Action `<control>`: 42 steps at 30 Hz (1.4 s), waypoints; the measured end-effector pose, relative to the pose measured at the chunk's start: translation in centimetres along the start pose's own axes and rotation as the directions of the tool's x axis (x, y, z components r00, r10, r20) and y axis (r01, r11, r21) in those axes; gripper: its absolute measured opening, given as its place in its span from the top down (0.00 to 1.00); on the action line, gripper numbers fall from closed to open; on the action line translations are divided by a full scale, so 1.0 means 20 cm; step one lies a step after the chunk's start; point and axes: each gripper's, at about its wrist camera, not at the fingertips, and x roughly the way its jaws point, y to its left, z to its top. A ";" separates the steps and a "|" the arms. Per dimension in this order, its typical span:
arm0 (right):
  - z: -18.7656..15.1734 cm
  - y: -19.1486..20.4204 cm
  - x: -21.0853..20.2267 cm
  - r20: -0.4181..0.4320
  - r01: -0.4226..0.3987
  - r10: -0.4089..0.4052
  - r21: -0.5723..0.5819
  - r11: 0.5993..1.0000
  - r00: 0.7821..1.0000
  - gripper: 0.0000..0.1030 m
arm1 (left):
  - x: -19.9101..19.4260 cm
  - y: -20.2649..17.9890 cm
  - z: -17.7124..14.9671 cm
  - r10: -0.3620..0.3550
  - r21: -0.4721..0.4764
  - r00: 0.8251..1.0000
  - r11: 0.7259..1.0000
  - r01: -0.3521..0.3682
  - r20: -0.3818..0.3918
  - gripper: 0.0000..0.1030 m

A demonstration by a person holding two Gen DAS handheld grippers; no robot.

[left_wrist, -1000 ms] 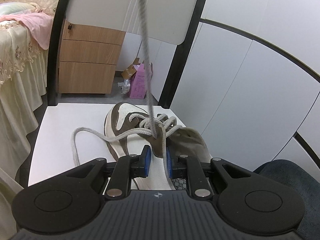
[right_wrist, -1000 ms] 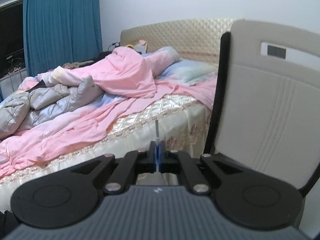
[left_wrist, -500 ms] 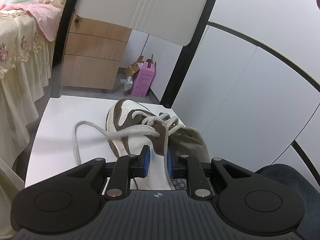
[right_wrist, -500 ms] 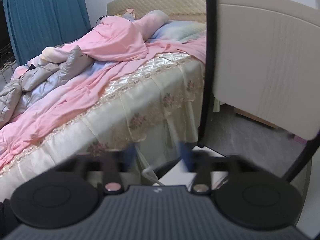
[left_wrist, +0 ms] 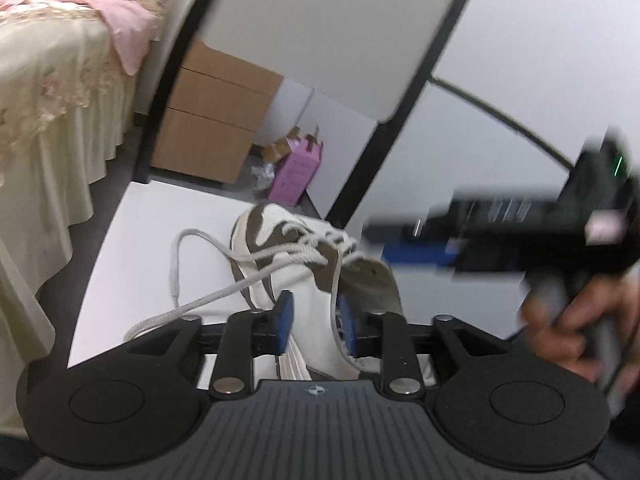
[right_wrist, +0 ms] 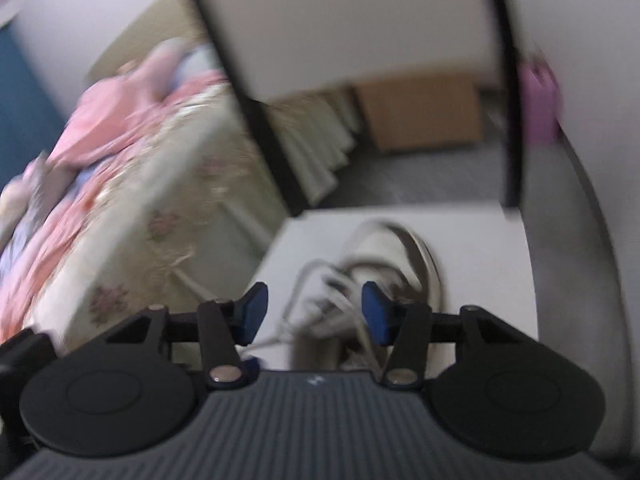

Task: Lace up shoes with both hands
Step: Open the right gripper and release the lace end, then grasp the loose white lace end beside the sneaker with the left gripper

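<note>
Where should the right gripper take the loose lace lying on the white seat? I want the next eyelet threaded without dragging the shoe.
Probably near its free end, on the loop lying clear of the shoe on the seat. Come from above, pads straddling the flat, slack cord. The right gripper is open with nothing gripped.

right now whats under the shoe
The shoe rests on a white seat, with one loose lace trailing over it. The seat directly beneath the sole is covered by the shoe.
</note>
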 end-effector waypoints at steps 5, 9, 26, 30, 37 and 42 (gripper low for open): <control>-0.11 -0.09 -0.02 0.039 -0.016 0.014 0.048 0.999 0.999 0.61 | -0.07 0.02 0.02 0.057 -0.074 0.997 0.996 -0.053 0.056 0.58; -0.15 -0.12 -0.03 0.047 0.006 -0.007 0.020 1.000 0.999 0.76 | -0.07 0.04 0.06 0.151 -0.102 0.987 0.984 -0.145 0.056 0.54; -0.09 -0.26 -0.03 0.016 -0.081 0.080 0.169 0.982 0.997 0.70 | 0.44 0.20 0.25 0.364 -0.043 0.918 0.926 -0.374 -0.157 0.55; -0.07 -0.32 -0.07 0.010 -0.091 0.090 0.222 0.971 0.996 0.69 | 0.48 0.19 0.23 0.396 -0.003 0.903 0.916 -0.402 -0.167 0.55; -0.07 -0.35 -0.05 -0.029 -0.134 0.146 0.251 0.959 0.989 0.64 | 0.54 0.22 0.22 0.414 -0.009 0.884 0.905 -0.426 -0.217 0.61; -0.07 -0.29 -0.04 -0.031 -0.176 0.186 0.210 0.962 0.982 0.61 | 0.57 0.22 0.22 0.428 0.014 0.875 0.900 -0.436 -0.225 0.72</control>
